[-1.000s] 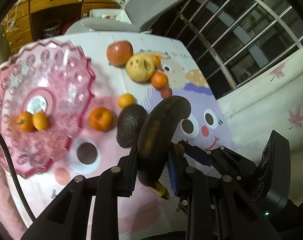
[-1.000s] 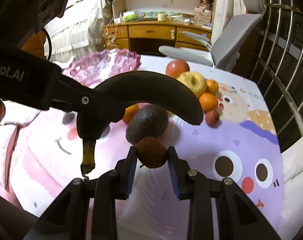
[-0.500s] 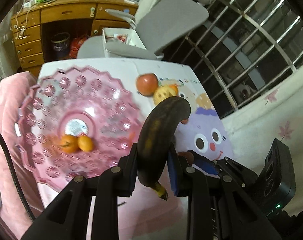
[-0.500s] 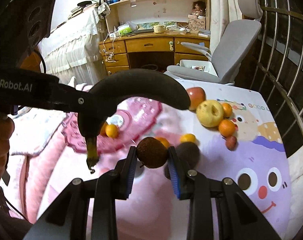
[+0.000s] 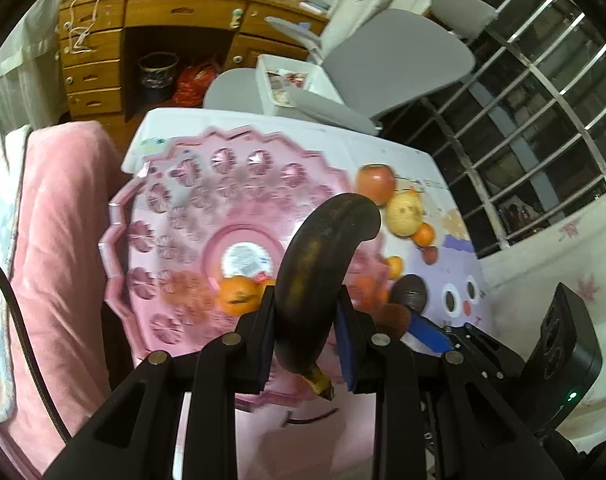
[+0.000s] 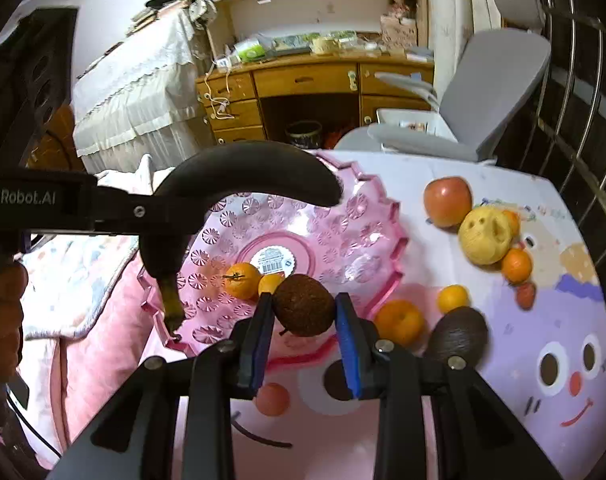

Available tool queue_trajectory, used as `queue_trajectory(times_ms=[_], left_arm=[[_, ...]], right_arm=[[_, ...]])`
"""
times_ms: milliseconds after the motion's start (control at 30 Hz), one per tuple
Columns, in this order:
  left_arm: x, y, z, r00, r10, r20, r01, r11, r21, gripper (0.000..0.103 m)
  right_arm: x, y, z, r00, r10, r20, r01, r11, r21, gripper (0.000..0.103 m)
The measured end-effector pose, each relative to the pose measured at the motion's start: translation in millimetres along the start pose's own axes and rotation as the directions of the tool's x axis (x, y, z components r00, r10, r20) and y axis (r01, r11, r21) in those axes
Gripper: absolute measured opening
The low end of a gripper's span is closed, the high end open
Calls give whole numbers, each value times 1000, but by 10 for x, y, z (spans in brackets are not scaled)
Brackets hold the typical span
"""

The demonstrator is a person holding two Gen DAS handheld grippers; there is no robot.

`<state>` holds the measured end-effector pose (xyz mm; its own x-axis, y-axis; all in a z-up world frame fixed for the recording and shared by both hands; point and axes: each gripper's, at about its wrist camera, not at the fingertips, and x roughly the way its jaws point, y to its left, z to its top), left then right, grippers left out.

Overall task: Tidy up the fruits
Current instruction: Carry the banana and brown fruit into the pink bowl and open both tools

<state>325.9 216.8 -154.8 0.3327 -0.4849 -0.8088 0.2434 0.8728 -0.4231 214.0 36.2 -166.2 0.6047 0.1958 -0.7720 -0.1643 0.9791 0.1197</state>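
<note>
The left gripper (image 5: 305, 336) has its jaws clamped on a blackened banana (image 5: 319, 276) above the pink plate (image 5: 175, 216). The right gripper (image 6: 303, 336), its jaws clamped on a brown round fruit (image 6: 303, 304), hangs over the plate's five o'clock rim.

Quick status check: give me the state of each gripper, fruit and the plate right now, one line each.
Left gripper: shut on banana, above plate.
Right gripper: shut on brown fruit.
Plate: on table, holding two oranges.
Apple: on table, off plate.
Avocado: on table, off plate.
Yellow fruit: on table, beside apple.
</note>
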Motion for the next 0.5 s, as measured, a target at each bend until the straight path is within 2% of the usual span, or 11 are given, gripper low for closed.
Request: queue_trajectory(times_ms=[300,500], left_arm=[[273,481,21,998,24,-55,-26,999,-44,25],[440,606,-8,990,66,-122,-73,996,-54,25]], right_arm=[[365,188,18,994,-51,-100,53,998,15,31],[509,206,41,985,-63,-160,75,995,70,31]])
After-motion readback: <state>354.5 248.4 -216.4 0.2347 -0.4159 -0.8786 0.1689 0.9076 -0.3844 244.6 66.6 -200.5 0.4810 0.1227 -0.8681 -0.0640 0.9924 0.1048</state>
